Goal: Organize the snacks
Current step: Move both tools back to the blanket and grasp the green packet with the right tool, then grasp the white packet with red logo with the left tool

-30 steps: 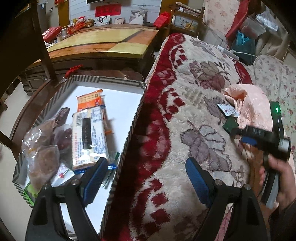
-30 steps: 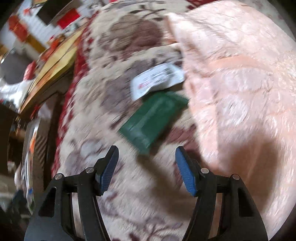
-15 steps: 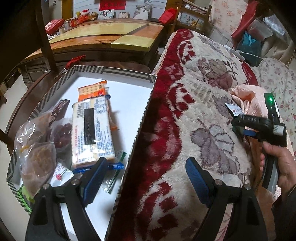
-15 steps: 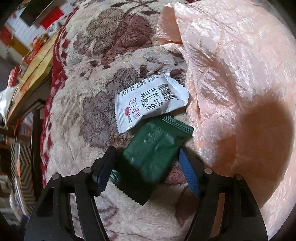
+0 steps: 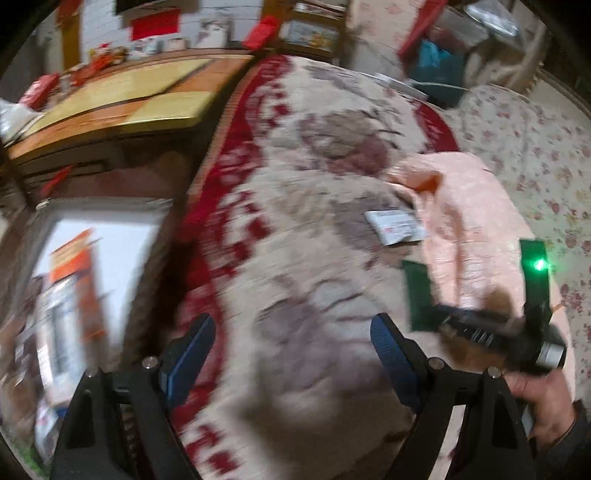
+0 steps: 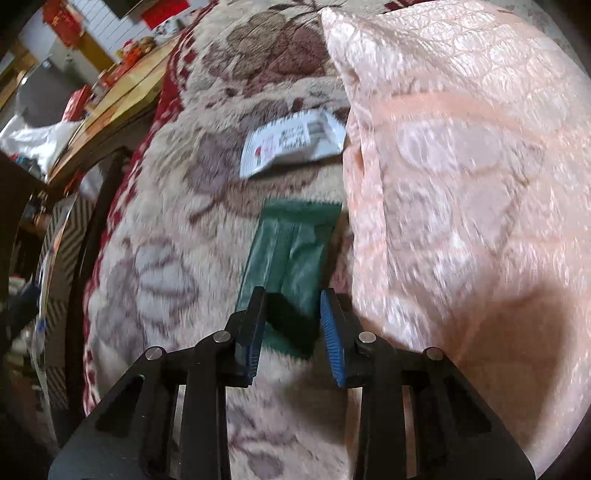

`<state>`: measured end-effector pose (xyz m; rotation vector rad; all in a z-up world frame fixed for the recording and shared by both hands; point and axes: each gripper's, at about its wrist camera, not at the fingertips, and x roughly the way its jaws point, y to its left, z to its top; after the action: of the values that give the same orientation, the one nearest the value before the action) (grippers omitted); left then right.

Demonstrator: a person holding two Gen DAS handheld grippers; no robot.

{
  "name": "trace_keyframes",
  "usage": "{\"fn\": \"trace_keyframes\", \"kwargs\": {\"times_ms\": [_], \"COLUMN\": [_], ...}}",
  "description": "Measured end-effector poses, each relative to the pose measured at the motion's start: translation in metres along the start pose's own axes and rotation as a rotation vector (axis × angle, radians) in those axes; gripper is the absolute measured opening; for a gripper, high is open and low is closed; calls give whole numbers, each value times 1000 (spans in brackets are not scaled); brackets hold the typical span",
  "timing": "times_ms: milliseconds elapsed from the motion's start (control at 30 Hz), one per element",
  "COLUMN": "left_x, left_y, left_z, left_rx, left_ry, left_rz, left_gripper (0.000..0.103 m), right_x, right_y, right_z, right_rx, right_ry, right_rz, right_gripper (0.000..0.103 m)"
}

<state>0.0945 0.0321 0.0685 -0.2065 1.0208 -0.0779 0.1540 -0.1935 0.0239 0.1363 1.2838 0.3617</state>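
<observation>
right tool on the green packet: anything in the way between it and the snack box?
Nothing visible. The right tool has just closed on the green packet, lifted off the blanket. Open blanket lies between it and the box. The left tool hovers open near that path.

Looks like someone's living room at home: a plush floral blanket [image 5: 314, 229] in red and beige, a peach pillow [image 6: 461, 177] on it, a glossy wooden table [image 5: 122, 99] at far left, red decorations [image 5: 155, 24] on the far wall.
</observation>
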Motion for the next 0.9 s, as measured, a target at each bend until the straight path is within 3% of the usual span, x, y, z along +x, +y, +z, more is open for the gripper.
{"fn": "trace_keyframes", "kwargs": {"times_ms": [100,133,167,233,467,500,567,900], "left_x": [18,21,25,33,64,70,81,134], "left_y": [-24,-30,-35,-43,-62,-67,-76,-116], "left_z": [14,17,20,28,53,57,64,82], "left_rx": [14,19,23,25,53,75,117,431], "left_ry": [25,27,28,33,71,78,84,128], "left_rz": [-24,-23,-22,-22,-28,-43,-56,-124], "left_gripper": [87,87,87,87,87,87,87,88], "right_x": [-5,-7,-10,-6,18,20,20,7], "right_y": [-6,-8,-12,-16,8,10,10,-14], "right_z": [0,2,4,9,19,18,14,-1], "right_rx": [27,50,79,123,29,-1,-53,-89], "right_ry": [-35,-63,-80,-68,-38,-46,-59,-52], "right_rz": [8,6,8,46,-19,-30,-44,42], "right_gripper": [30,35,52,62,62,61,43,43]}}
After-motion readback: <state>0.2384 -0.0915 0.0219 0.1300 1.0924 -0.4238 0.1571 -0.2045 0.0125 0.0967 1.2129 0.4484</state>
